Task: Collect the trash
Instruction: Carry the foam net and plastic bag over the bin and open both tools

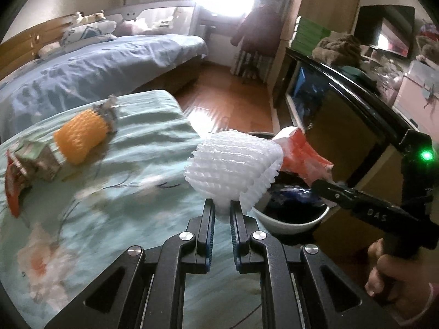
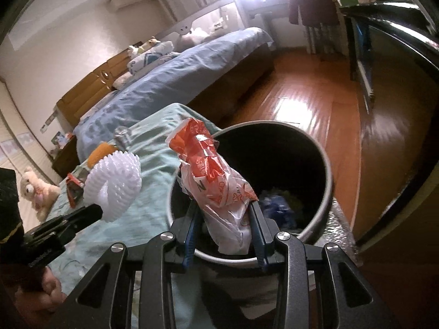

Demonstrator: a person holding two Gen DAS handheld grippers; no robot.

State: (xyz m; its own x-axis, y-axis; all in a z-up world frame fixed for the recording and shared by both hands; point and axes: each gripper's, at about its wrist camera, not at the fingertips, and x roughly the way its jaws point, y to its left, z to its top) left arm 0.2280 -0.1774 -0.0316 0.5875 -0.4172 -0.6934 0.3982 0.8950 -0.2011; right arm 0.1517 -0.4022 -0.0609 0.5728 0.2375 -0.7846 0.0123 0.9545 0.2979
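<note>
My left gripper [image 1: 221, 209] is shut on a white foam fruit net [image 1: 233, 168] and holds it at the near rim of the round trash bin [image 1: 290, 223]. It also shows in the right wrist view [image 2: 115, 183]. My right gripper [image 2: 223, 211] holds a red and white plastic wrapper [image 2: 214, 175] between its jaws over the open bin [image 2: 328, 170], which has blue and dark trash at its bottom. The wrapper also shows in the left wrist view [image 1: 301, 153]. An orange foam net [image 1: 81, 138], a crumpled carton [image 1: 37, 157] and a red wrapper [image 1: 13, 189] lie on the green cloth.
The green patterned cloth [image 1: 123, 192] covers the surface left of the bin. A blue bed [image 1: 90, 65] lies behind it. A dark cabinet [image 1: 337, 104] with a glass front stands to the right. Wooden floor [image 2: 307, 96] runs between them. A teddy bear [image 2: 35, 189] sits far left.
</note>
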